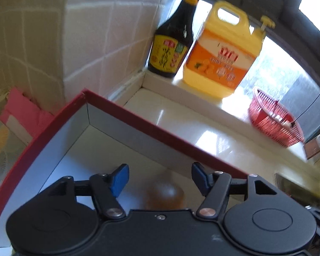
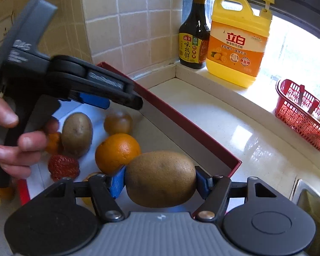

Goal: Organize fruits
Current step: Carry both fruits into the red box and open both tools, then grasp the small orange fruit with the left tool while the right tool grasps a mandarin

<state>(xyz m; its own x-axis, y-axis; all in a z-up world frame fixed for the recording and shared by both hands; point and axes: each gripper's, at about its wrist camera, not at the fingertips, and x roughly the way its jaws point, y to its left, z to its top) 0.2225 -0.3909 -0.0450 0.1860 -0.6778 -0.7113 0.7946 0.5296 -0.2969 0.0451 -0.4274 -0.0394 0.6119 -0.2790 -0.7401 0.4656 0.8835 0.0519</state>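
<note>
A red-rimmed box (image 2: 181, 117) with grey inner walls sits on the counter; it also shows in the left wrist view (image 1: 138, 119). My right gripper (image 2: 160, 181) is shut on a brown kiwi (image 2: 160, 179), held above the box's near corner. Inside the box lie an orange (image 2: 117, 151), another kiwi (image 2: 77, 133), a small brown round fruit (image 2: 118, 121), a strawberry (image 2: 63, 167) and a small orange fruit (image 2: 53, 141). My left gripper (image 1: 160, 179) is open above the brown round fruit (image 1: 165, 195); it also shows in the right wrist view (image 2: 108, 93), over the box.
A dark sauce bottle (image 2: 195, 34) and a yellow detergent jug (image 2: 239, 42) stand on the window ledge. A red plastic basket (image 2: 303, 115) sits at the right on the ledge. A sink edge (image 2: 305, 194) is at the lower right. Tiled wall stands behind the box.
</note>
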